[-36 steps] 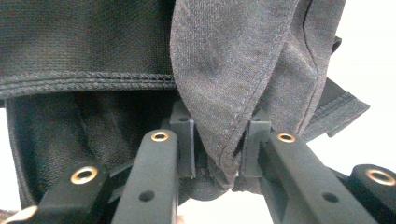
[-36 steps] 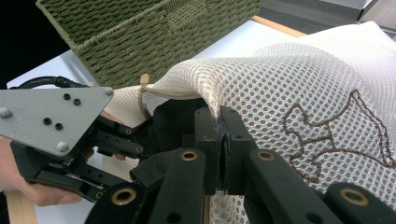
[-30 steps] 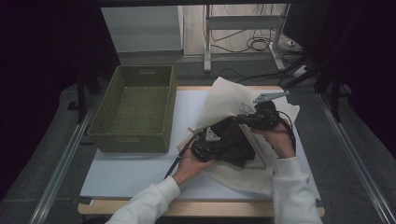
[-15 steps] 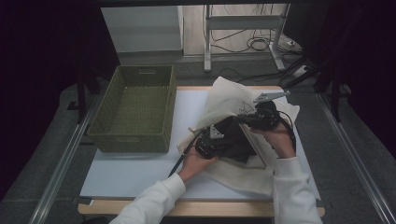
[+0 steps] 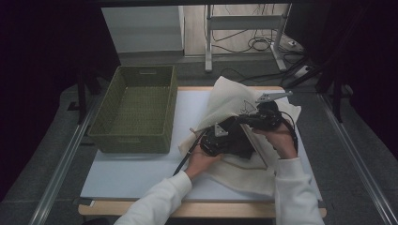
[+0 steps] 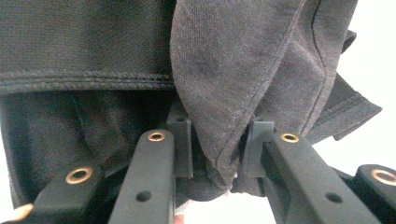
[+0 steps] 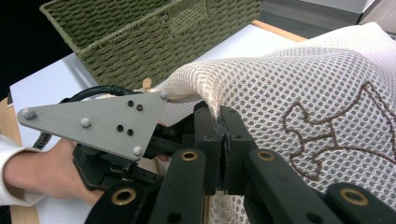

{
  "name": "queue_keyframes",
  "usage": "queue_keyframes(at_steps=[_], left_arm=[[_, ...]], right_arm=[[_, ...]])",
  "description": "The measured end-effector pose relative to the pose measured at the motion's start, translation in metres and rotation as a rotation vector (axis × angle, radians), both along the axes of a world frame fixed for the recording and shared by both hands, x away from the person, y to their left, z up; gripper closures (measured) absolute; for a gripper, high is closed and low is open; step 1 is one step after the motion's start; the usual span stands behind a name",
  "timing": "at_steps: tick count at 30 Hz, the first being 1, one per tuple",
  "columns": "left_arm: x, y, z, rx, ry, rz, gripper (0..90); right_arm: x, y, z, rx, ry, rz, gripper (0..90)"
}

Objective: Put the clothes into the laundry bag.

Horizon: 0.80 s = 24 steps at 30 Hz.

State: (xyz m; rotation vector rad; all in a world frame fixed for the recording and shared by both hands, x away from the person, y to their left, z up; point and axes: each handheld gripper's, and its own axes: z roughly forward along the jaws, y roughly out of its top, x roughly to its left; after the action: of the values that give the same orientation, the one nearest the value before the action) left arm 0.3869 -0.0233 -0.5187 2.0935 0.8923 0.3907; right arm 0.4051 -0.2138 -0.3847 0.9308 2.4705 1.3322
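My right gripper [image 7: 219, 154] pinches the floppy mesh bag's [image 7: 327, 84] rim while my left gripper [image 6: 217, 140] clamps the limp dark garment [image 6: 224, 70].

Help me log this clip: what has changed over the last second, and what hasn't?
The left gripper, closed on a fold of the dark garment, has slid a little further right, toward the opening of the mesh bag, and the person's left hand went with it. The right gripper stays shut on the bag's edge, holding it up. The green basket has not moved.
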Motion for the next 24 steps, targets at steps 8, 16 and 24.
queue_keyframes(at_steps=[8, 16, 24], left_arm=[[0.008, -0.007, 0.0, 0.003, -0.01, 0.015, 70.0], [-0.001, -0.001, 0.002, -0.012, -0.022, 0.006, 59.8], [-0.027, 0.02, 0.013, -0.064, -0.05, -0.035, 49.8]], right_arm=[[0.0, -0.001, 0.0, 0.002, -0.001, -0.003, 87.3], [0.001, -0.003, -0.001, 0.009, 0.002, -0.003, 87.3], [0.002, -0.005, 0.0, 0.015, 0.0, -0.007, 87.3]])
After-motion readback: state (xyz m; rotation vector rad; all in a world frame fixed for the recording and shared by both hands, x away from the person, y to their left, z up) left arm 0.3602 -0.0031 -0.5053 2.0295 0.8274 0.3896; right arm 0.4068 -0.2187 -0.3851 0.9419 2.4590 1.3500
